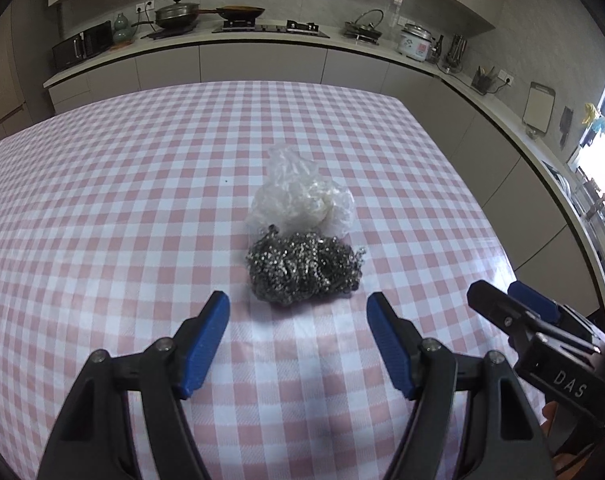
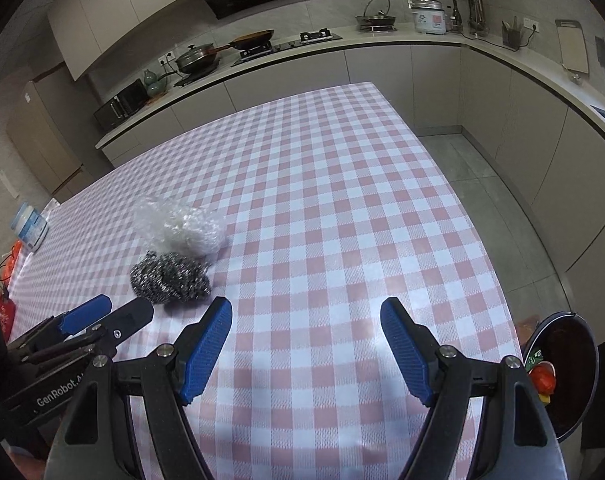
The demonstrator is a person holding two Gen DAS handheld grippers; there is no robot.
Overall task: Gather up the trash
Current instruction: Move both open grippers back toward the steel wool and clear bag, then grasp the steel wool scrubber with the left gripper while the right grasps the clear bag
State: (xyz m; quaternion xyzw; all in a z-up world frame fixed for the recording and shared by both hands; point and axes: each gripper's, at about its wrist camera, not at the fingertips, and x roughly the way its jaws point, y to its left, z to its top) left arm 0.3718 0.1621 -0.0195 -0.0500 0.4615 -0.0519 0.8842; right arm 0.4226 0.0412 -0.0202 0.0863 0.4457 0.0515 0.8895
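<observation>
A steel wool scrubber lies on the pink checked tablecloth, with a crumpled clear plastic bag touching its far side. My left gripper stands open just short of the scrubber, nothing between its blue pads. The right wrist view shows the scrubber and the bag to the left of my right gripper, which is open and empty over bare cloth. Each gripper appears in the other's view: the right gripper at the right edge, the left gripper at the lower left.
A dark bin with red scraps inside stands below the table's right edge. A kitchen counter with pans, a stove and a rice cooker runs behind the table. A white container sits off the table's left side.
</observation>
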